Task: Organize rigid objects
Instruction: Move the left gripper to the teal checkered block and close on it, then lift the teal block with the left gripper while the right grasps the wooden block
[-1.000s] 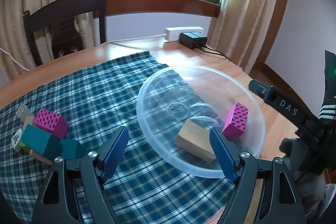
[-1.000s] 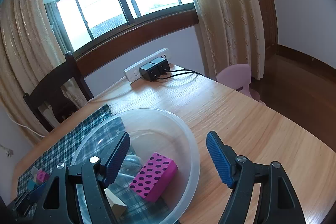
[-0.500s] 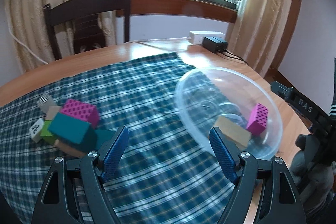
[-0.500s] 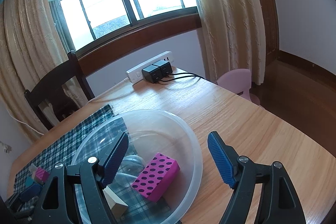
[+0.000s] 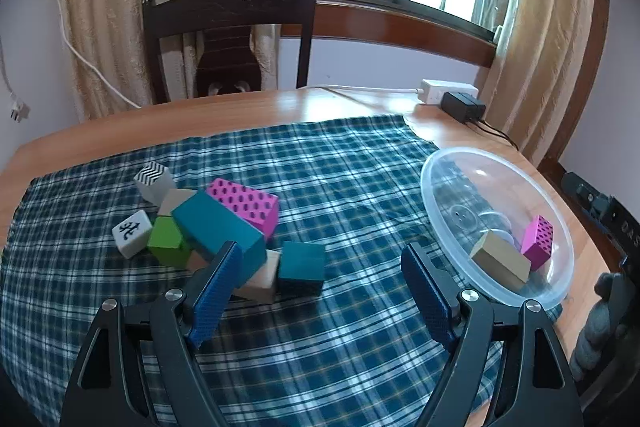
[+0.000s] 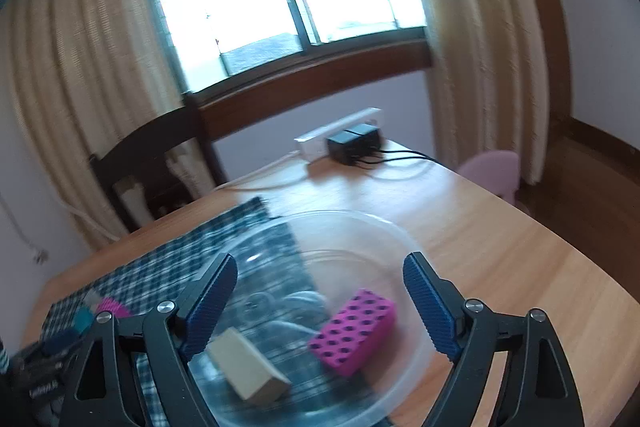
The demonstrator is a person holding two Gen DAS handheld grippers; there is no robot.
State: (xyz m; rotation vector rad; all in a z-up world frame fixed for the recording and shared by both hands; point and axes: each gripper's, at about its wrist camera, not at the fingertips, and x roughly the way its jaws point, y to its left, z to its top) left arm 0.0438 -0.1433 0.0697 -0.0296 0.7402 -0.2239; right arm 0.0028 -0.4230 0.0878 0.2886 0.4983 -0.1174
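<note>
Left gripper (image 5: pixel 322 291) swung from clear bowl (image 5: pixel 552 195) toward block pile (image 5: pixel 224 223); jaws opening, empty. Right gripper (image 6: pixel 320 299) over bowl, jaws opening, empty. Next pickup pending.

Left gripper (image 5: pixel 322 291): jaws opening, blue ribbed pads spread toward 10 and 2 o'clock, nothing between them, tilted downward. Right gripper (image 6: pixel 320 301): jaws opening, pads (image 6: pixel 428 311) likewise splayed and empty, pitched shallowly downward; view motion-blurred. In the left wrist view, right gripper's black body at about 3 o'clock, with a grey-gloved hand (image 5: pixel 604 323) wrapped on it near 4 o'clock. No contact seen at either set of pads.
</note>
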